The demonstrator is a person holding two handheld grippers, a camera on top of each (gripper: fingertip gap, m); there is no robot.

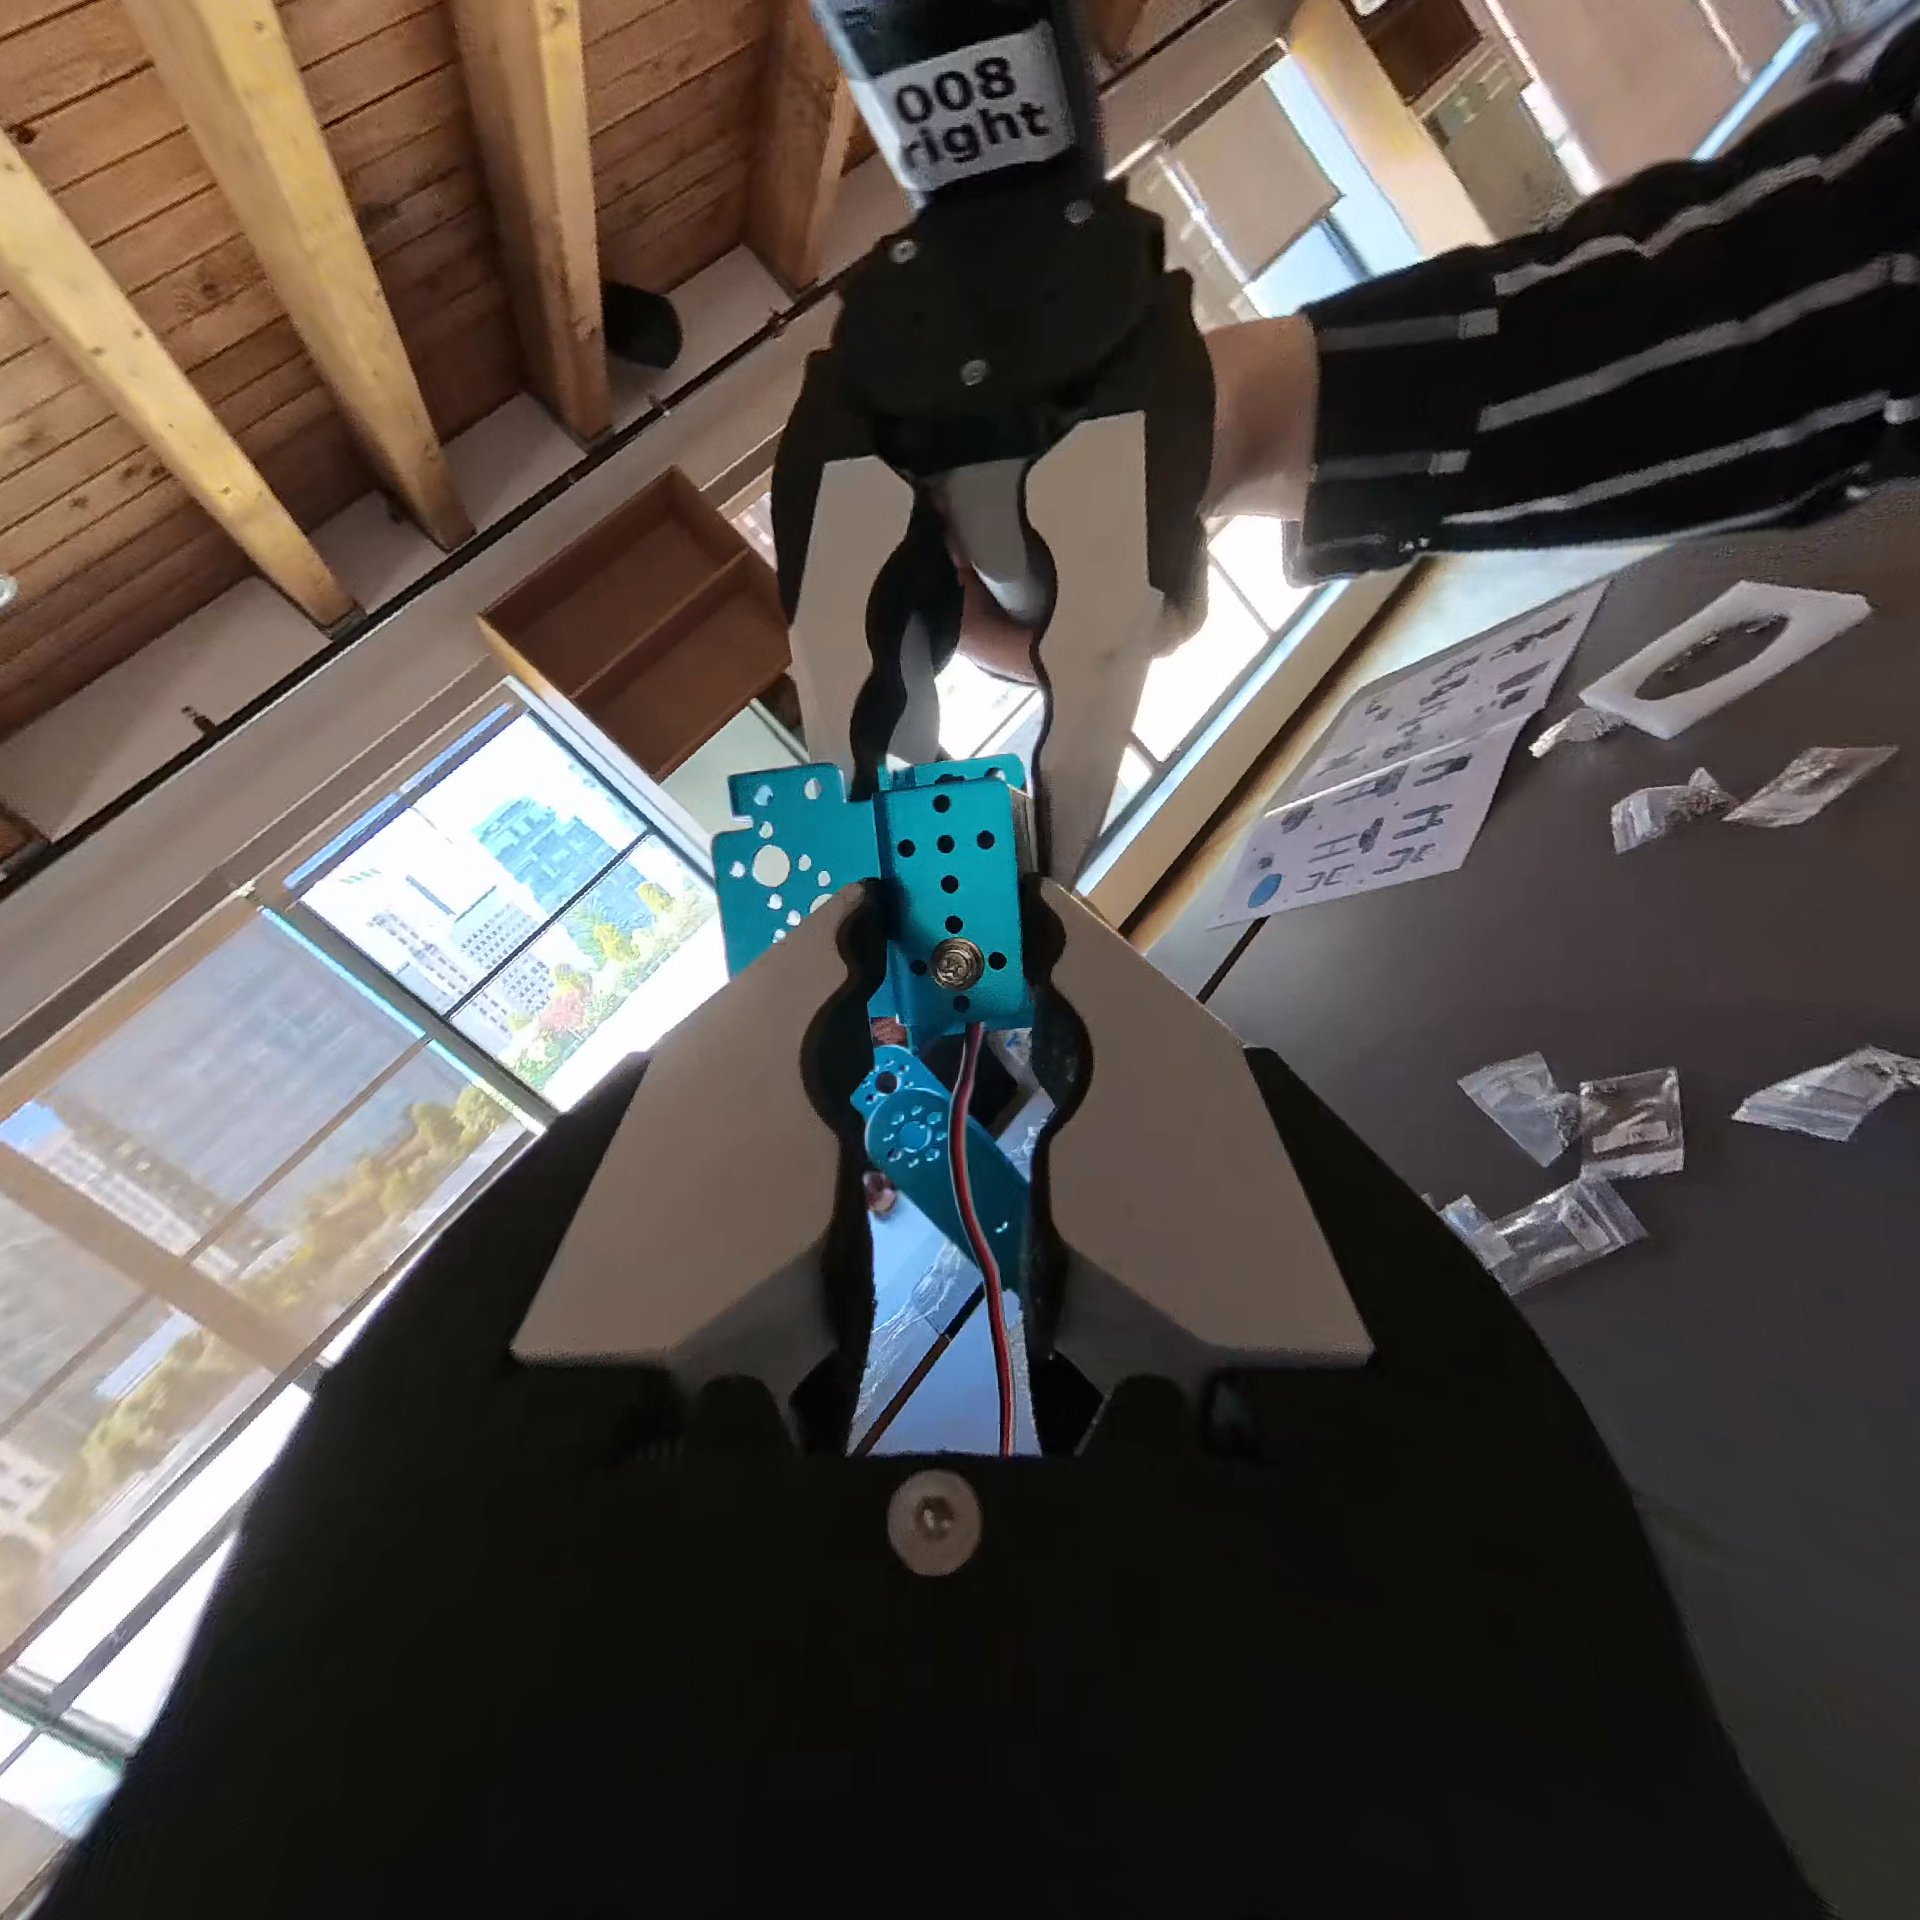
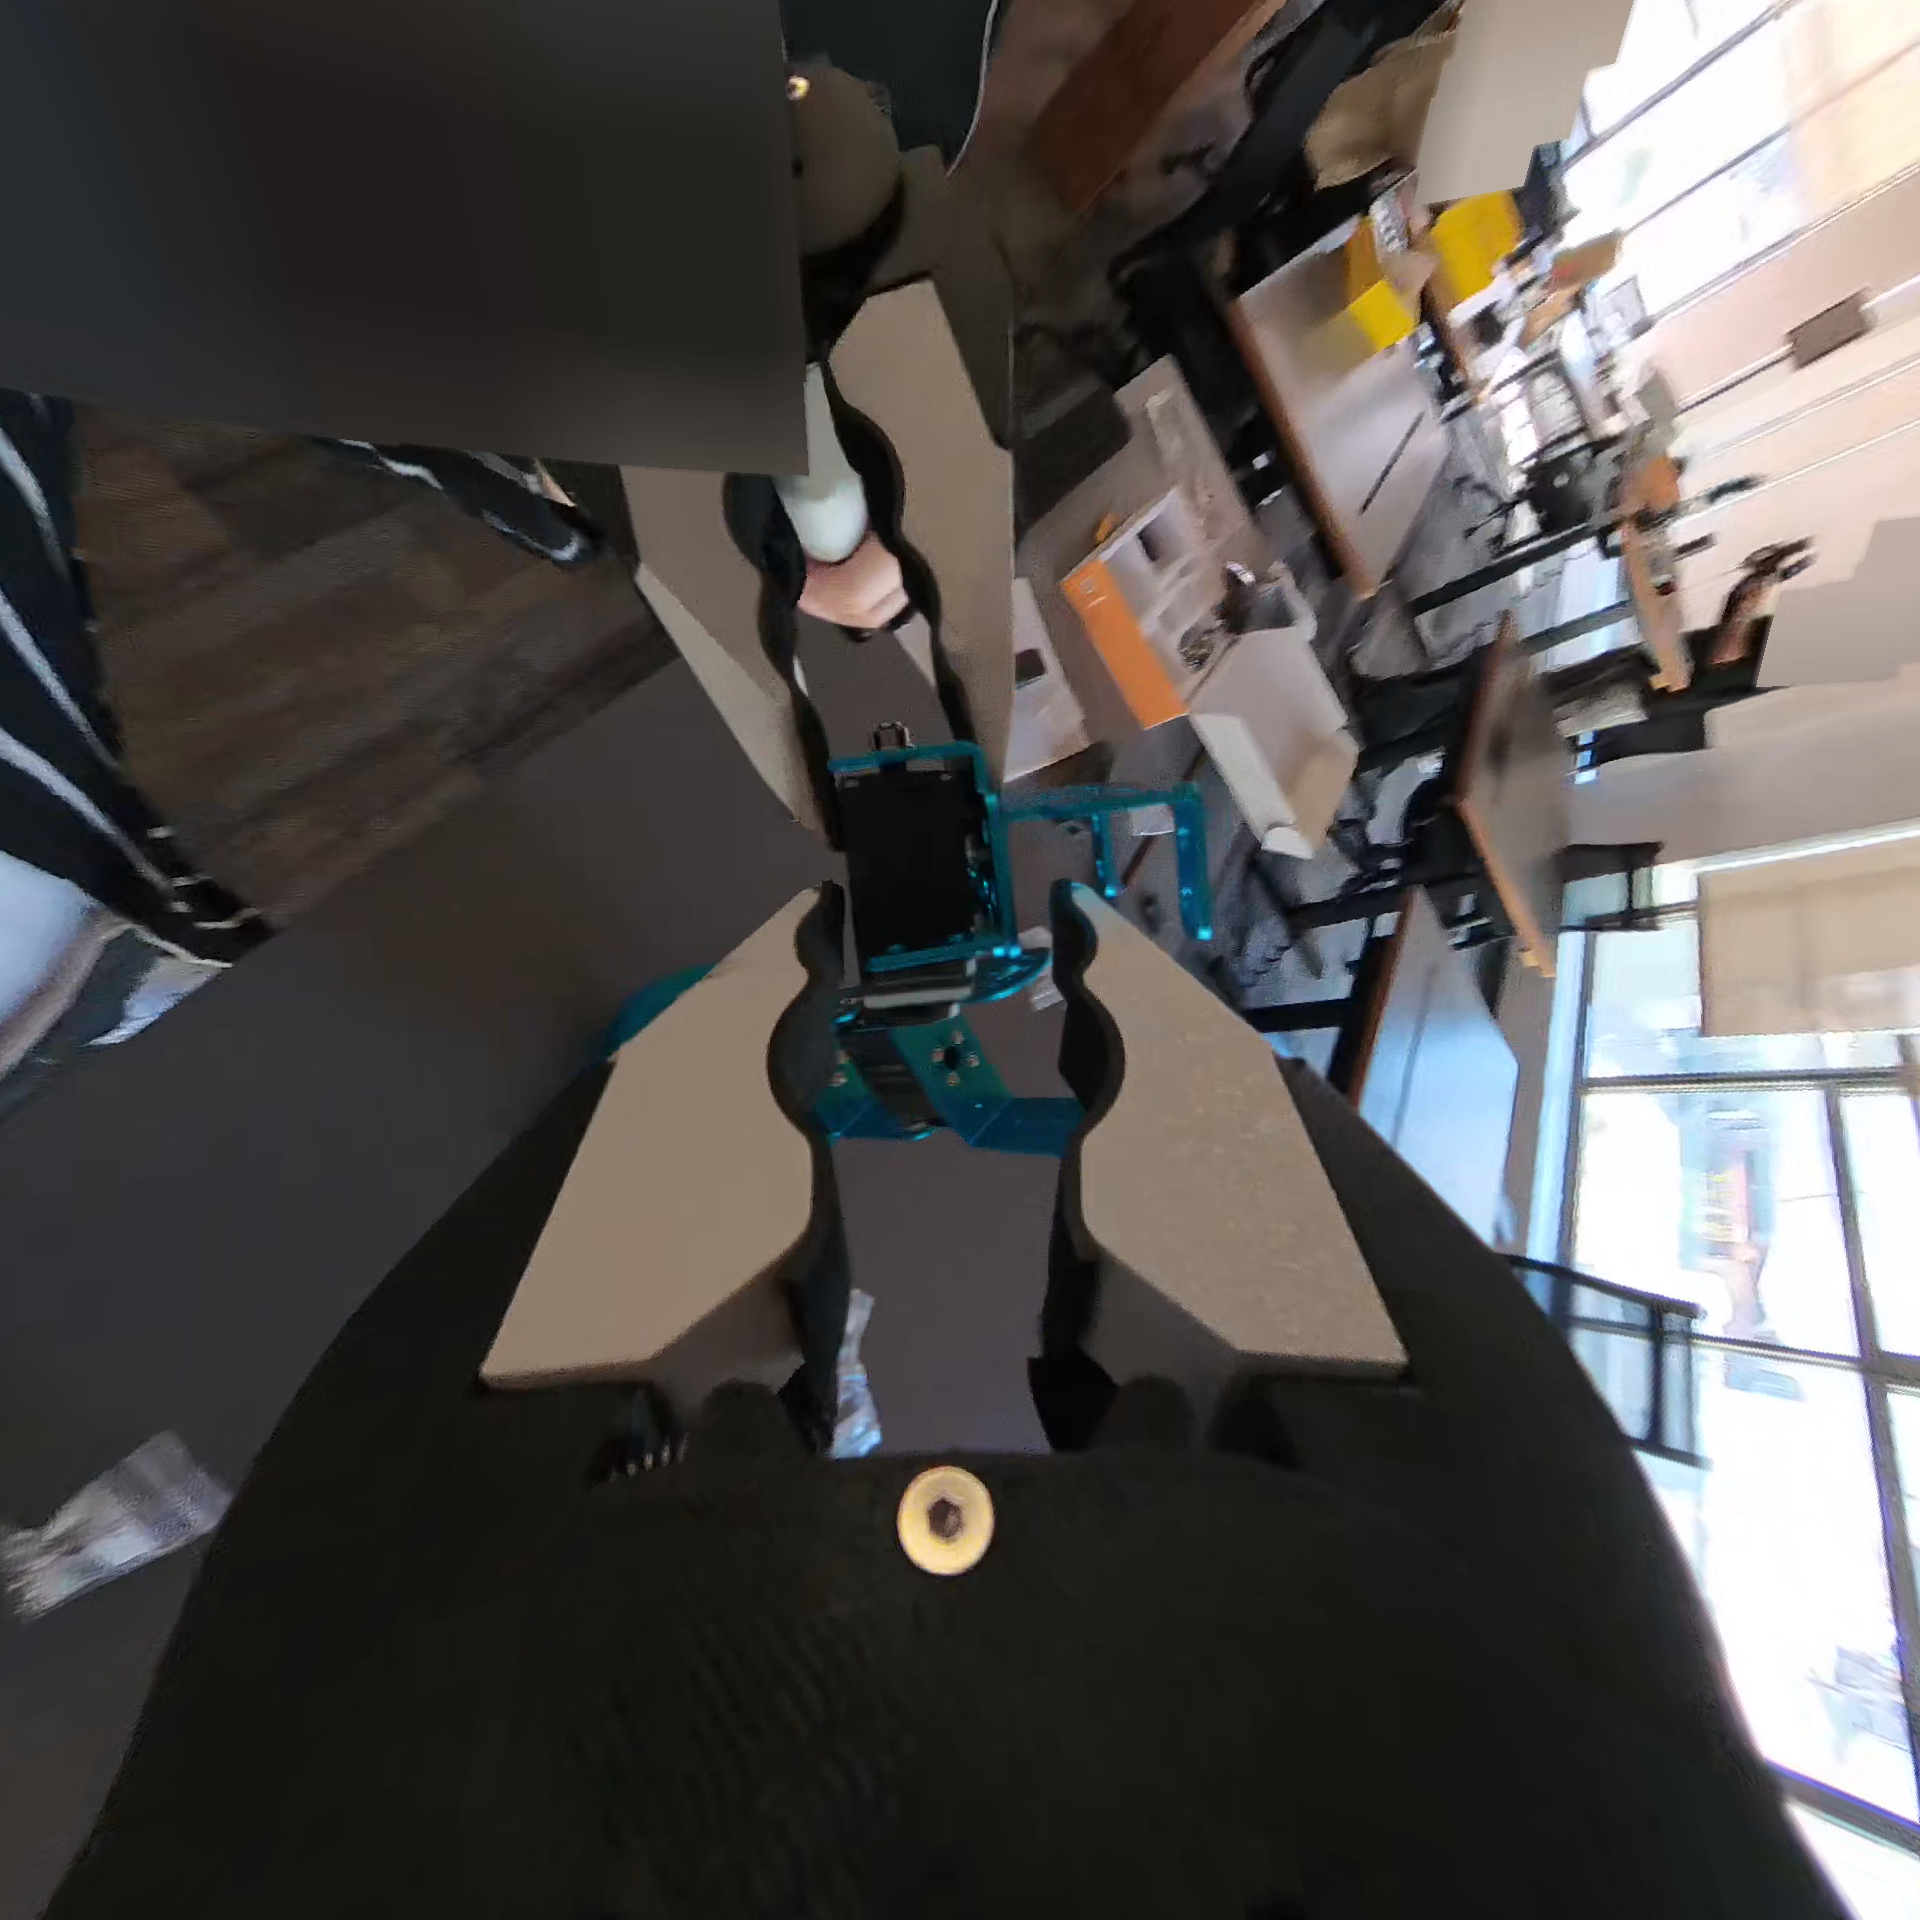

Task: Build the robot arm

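Left wrist view, foreground: we see the left gripper (image 1: 951,904) with its two grey fingers (image 1: 727,1091) narrowed onto a blue bracket (image 1: 951,904), the tips pressing its sides. The bracket is anodised blue metal, folded into a box shape and punched with rows of round holes; a silver screw (image 1: 954,961) sits in its near face. A flat perforated plate (image 1: 774,862) of the same blue juts to the left, and a rounded blue arm (image 1: 914,1132) hangs below, between the fingers. A red, black and white wire (image 1: 987,1195) runs from the bracket back toward the camera.

Beyond the bracket, the right gripper (image 1: 956,769) meets it from the opposite side, its tips at the far edge. A hand (image 1: 1257,416) in a striped sleeve (image 1: 1610,384) holds that gripper.

Right wrist view: our right gripper (image 2: 935,914) is partly open, fingertips flanking the assembly; whether they grip it, we cannot tell. Here the bracket (image 2: 982,831) frames a black block (image 2: 904,862), held in the air above the table.

Farther right in the left view, a dark table (image 1: 1662,1039) carries clear bags (image 1: 1621,1122), a printed sheet (image 1: 1403,769) and a white frame (image 1: 1725,655).
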